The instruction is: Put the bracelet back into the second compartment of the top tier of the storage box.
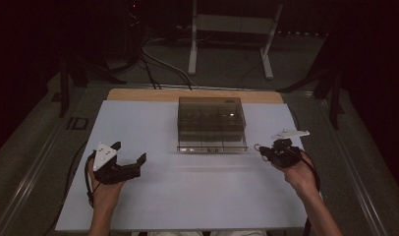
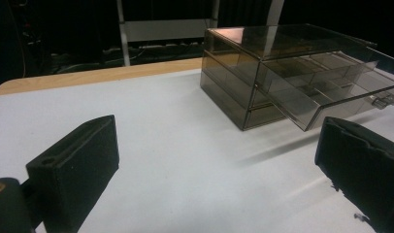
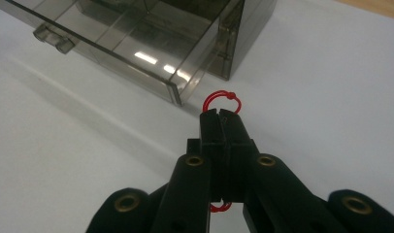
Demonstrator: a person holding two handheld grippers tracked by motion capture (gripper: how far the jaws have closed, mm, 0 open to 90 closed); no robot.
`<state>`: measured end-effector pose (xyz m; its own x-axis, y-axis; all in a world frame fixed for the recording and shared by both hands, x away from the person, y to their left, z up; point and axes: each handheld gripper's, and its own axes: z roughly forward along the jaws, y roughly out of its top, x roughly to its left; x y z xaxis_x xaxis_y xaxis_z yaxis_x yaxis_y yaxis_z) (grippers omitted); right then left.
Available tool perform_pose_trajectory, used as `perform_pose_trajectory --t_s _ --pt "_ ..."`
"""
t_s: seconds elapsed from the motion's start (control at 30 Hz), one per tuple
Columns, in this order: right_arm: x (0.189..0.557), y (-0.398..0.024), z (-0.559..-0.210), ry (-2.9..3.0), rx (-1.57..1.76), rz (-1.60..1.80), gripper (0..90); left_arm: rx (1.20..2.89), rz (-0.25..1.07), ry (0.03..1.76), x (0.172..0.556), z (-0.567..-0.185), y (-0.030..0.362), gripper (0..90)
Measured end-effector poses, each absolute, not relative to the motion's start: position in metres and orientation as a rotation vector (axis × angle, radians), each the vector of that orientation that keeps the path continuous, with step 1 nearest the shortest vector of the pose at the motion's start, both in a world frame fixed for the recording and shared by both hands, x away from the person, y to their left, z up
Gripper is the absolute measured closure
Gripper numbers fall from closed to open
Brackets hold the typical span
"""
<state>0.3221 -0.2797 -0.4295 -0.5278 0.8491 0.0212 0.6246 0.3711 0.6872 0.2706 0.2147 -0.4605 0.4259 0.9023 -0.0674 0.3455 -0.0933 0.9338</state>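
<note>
A person at a white table (image 1: 153, 201) works two hand-held grippers beside a smoky clear drawer box (image 1: 211, 117) that sits at the far middle of the surface. The box's top drawer (image 1: 212, 146) stands pulled out toward the near side, its small handle (image 3: 53, 39) facing the person. The right gripper (image 1: 264, 151), just right of the drawer's near corner, has its jaws pressed together on a thin red band (image 3: 222, 101), whose loop pokes out past the tips and shows again beneath them. The band hangs clear of the table, close to the drawer's corner but not over it. The left gripper (image 1: 130, 151) rests on the near left of the table, well apart from the box, jaws spread wide with nothing between them.

The step in hand looks to be carrying the band to the open drawer. The next move would call for lifting the right gripper above the drawer's rim, swinging it left over one of the compartments, and only then parting the jaws. The band is light and springy, so it may cling to a pad; a low release inside the walls should help.
</note>
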Motion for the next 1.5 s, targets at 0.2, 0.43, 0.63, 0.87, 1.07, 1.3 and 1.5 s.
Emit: perform_pose_trajectory --t_s 0.2,0.43,0.63,0.87,1.07,1.3,1.5 --pt "0.324 -0.276 -0.425 2.302 1.281 0.942 90.0 1.655 0.682 1.105 0.270 -0.460 0.215 3.7" --pt "0.326 -0.272 -0.418 2.305 1.262 0.952 90.0 1.654 0.682 1.106 0.270 -0.460 0.215 3.7" --pt "0.328 -0.267 -0.415 2.308 1.255 0.964 90.0 1.655 0.682 1.105 0.270 -0.460 0.215 3.7" --pt "0.331 -0.261 -0.411 2.313 1.242 0.979 90.0 1.655 0.683 1.105 0.270 -0.460 0.215 3.7" --pt "0.333 -0.255 -0.408 2.315 1.233 0.997 90.0 1.656 0.683 1.106 0.270 -0.460 0.215 3.7" --pt "0.336 -0.248 -0.408 2.324 1.231 1.013 90.0 1.654 0.682 1.106 0.270 -0.460 0.215 3.6" --pt "0.337 -0.245 -0.408 2.327 1.231 1.022 90.0 1.656 0.683 1.105 0.270 -0.460 0.215 3.7"
